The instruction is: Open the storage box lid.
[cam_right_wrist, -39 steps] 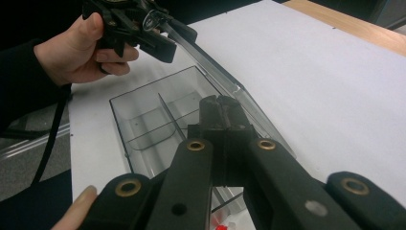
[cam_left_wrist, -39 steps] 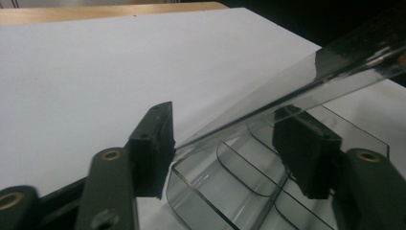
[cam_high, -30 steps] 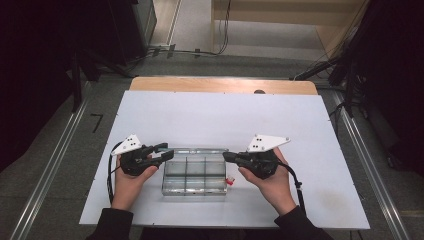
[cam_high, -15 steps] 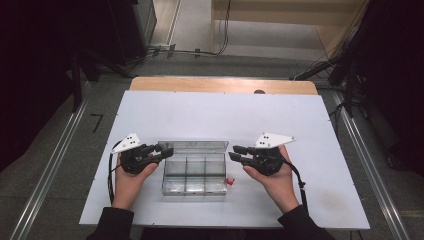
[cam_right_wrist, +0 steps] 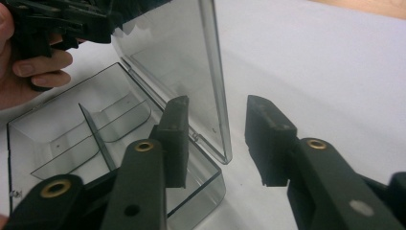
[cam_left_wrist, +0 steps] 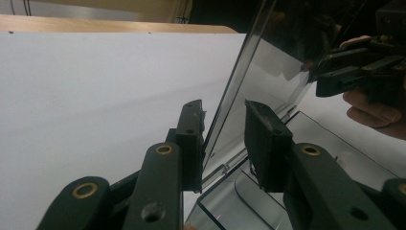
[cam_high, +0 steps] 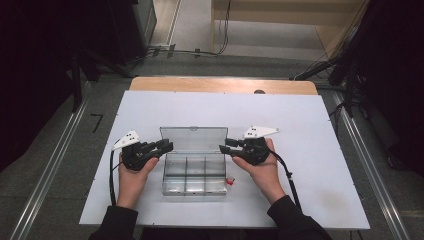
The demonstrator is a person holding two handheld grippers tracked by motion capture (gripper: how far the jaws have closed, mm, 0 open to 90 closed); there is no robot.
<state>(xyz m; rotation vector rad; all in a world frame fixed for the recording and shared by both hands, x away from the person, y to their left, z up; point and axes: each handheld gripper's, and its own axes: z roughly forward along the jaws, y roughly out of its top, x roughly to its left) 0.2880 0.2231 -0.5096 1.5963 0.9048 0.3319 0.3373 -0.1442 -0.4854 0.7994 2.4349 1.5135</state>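
A clear plastic compartment box [cam_high: 194, 172] sits on the white table [cam_high: 310, 130], near the person's edge and between the two hands. Its lid [cam_high: 194, 139] stands upright on the far hinge, exposing the divided tray below. No contents can be made out in the compartments. A small red item [cam_high: 230, 181] lies on the table, touching or just beside the box's right wall.

The left gripper [cam_high: 161, 147] straddles the left end of the raised lid. Its jaws have just been closing. In the left gripper view the lid edge [cam_left_wrist: 225, 115] runs between the two pads: one pad [cam_left_wrist: 191, 143] appears to touch the lid face, while the other pad [cam_left_wrist: 265, 139] stands apart from it. This gripper is therefore not yet clamped. Judged purpose: bracing the lid so it stays vertical.

The right gripper [cam_high: 226, 147] mirrors this at the right end. Its jaws have just been opening. In the right gripper view the lid's corner [cam_right_wrist: 221, 139] lies in the gap, with both pads clear of the plastic. The right gripper holds nothing.

The symmetric placement, one gripper at each end of the lid, suggests control of the hinge from both sides, preventing the light box from twisting or sliding. The lid is fully raised; the opening step appears complete
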